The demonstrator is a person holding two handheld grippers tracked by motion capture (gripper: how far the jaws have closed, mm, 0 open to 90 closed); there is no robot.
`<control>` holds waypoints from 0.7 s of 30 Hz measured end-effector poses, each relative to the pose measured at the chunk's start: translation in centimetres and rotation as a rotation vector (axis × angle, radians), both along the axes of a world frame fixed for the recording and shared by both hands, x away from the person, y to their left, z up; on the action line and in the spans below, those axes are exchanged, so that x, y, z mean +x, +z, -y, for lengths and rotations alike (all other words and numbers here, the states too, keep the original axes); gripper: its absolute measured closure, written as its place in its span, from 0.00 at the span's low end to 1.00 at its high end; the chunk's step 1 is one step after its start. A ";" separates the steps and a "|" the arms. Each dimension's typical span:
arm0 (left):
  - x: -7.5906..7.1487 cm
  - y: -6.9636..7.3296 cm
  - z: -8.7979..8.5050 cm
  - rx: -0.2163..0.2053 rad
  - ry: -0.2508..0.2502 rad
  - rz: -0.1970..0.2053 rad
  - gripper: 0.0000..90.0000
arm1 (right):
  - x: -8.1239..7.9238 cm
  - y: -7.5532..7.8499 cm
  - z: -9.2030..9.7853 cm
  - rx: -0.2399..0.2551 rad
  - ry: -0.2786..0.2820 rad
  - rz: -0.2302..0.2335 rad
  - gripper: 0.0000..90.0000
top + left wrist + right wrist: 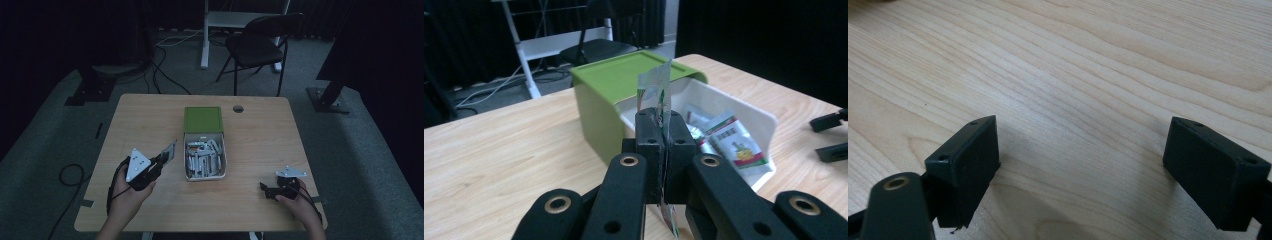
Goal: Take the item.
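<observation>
Sachet (658, 92) is pinched edge-on between the left gripper (663, 131) pads, standing roughly upright; its top sticks out above the jaws, a bit of the lower end shows below them. White foil with green and red print. In the high view the same sachet (168, 150) sits off the table surface, just left of the drawer box (204, 120), near its left front corner, not touching it. Left gripper (165, 154) jaws pressed together on the sachet, nothing else in them, pointing toward the far right. Box: green shell at the far side, white drawer (223, 162) pulled out toward the near side, full of more sachets (203, 159) lying loose in a heap. Left gripper view has the drawer's white wall (758, 114) and a few printed sachets (736, 141) inside, right of the jaws. Right gripper (268, 190) rests near the near-right corner of the table (260, 135), well apart from the box; jaws spread wide, empty, bare wood (1083, 100) between them. A black folding chair (257, 42) stands on the floor beyond the far edge.
</observation>
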State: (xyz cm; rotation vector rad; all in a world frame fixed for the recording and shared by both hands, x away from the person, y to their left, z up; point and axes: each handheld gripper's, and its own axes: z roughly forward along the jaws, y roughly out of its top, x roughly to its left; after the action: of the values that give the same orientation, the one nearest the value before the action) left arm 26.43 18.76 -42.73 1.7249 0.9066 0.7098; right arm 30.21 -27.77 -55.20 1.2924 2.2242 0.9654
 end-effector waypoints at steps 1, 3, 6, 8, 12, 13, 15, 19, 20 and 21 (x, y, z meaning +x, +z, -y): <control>0.0 0.0 0.0 0.000 0.000 0.000 0.99 | 0.0 0.0 0.0 0.000 0.000 0.000 0.16; -0.1 -1.4 -1.1 -0.014 0.033 -0.013 0.99 | 0.0 0.0 0.0 0.000 -0.001 -0.001 0.16; 0.0 -2.3 -1.8 -0.014 0.054 -0.013 0.99 | 0.0 0.0 0.0 0.000 -0.001 -0.001 0.16; 0.1 -2.9 -2.3 0.001 0.070 -0.014 0.99 | 0.0 0.0 0.0 0.000 0.000 -0.001 0.16; 0.4 -3.9 -3.3 -0.005 0.097 -0.026 0.99 | 0.0 0.0 0.0 0.000 -0.001 -0.001 0.16; 0.4 -4.1 -3.5 -0.002 0.102 -0.031 0.99 | 0.0 0.0 0.0 0.000 0.000 -0.001 0.16; 0.6 -4.6 -3.8 0.007 0.115 -0.041 0.99 | 0.0 0.0 0.0 0.000 0.001 -0.001 0.16; 0.9 -5.8 -4.4 0.013 0.136 -0.058 0.99 | 0.0 0.0 0.0 -0.001 0.005 0.000 0.16; 1.0 -6.0 -4.6 0.011 0.141 -0.071 0.99 | 0.0 0.0 0.0 0.000 0.004 -0.001 0.16; 1.1 -6.3 -4.8 0.009 0.149 -0.078 0.99 | 0.0 0.0 0.0 -0.001 0.005 0.000 0.16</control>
State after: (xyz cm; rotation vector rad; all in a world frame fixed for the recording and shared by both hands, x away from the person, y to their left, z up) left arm 27.53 23.59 -49.02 1.7158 1.0955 0.7489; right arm 30.20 -27.75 -55.20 1.2873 2.2288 0.9664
